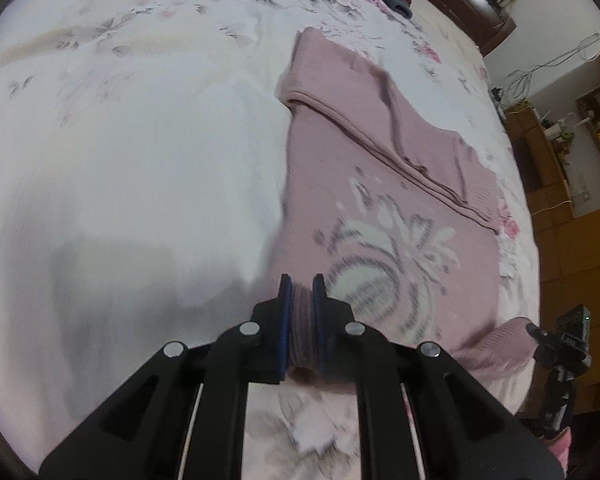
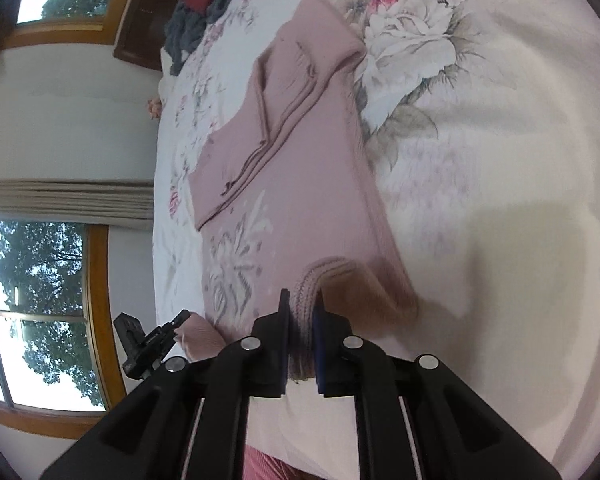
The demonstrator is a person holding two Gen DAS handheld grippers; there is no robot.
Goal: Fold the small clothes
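Setting: bedroom, with a floral bedspread (image 1: pixel 140 128) covering the bed and serving as the work surface; wooden-framed windows (image 2: pixel 40 292) show in the right wrist view, beyond the bed's edge.
Garment: pink knit sweater (image 1: pixel 380 208) with a pale flower motif lies flat on the bedspread, both sleeves already folded in across its upper body, where they lie as a diagonal band.
Landmark: every place below is told from the sweater.
Left gripper (image 1: pixel 302 316): clamped on a bunched piece of the sweater's near hem, knit filling the gap between the blue pads.
Right gripper (image 2: pixel 302 320): likewise closed on ribbed hem at the sweater's other near corner, the fabric rising in a small hump just ahead of the pads.
Other clothes: dark grey and red pile (image 2: pixel 200 12) sits well beyond the sweater's far end, near the headboard.
Step in hand: judged as the start of the bottom-to-top fold, both hem corners gripped and slightly raised off the bedspread.
Next move calls for: lifting both corners together, level, and carrying them over the flower motif toward the neckline, then laying the hem down squarely on the folded sleeves.
Care needed: even height and pace in both grippers, or the fold line will skew and the tucked sleeves may drag out of place.
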